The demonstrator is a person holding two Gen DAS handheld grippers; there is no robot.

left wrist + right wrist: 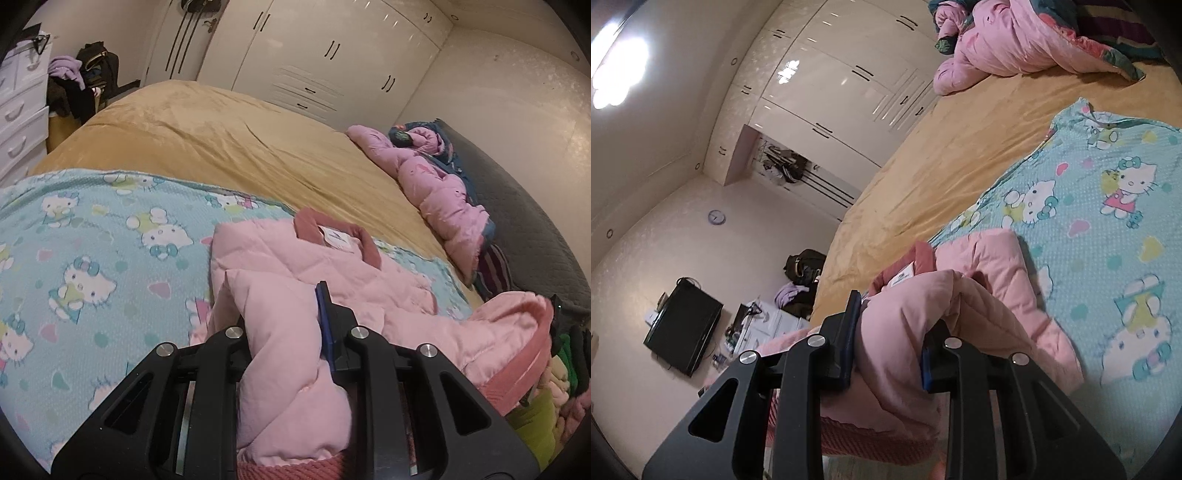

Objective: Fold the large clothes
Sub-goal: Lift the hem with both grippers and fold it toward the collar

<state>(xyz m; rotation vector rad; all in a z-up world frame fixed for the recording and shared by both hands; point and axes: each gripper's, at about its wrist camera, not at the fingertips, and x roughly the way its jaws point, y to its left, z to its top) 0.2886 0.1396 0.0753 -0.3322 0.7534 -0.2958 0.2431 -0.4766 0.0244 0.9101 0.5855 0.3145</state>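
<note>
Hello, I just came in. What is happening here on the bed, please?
A person is folding a pink padded jacket on the bed, with a claw in each hand. The left claw and the right claw are each shut on a bunch of the jacket's fabric. The jacket lies partly on a Hello Kitty blanket, collar away from the claws. Another pink coat lies further off.

My jacket (295, 295) is light pink and puffy, with a darker pink collar (336, 232) and a white tag. The blanket (92, 258) under it is soft blue with white cats, little hearts and dots. The big bed cover (221, 140) is yellow-brown. My two grippers, left (284, 325) and right (890, 332), are black with blue pads. The closet doors (314, 55) are shiny white.
</note>
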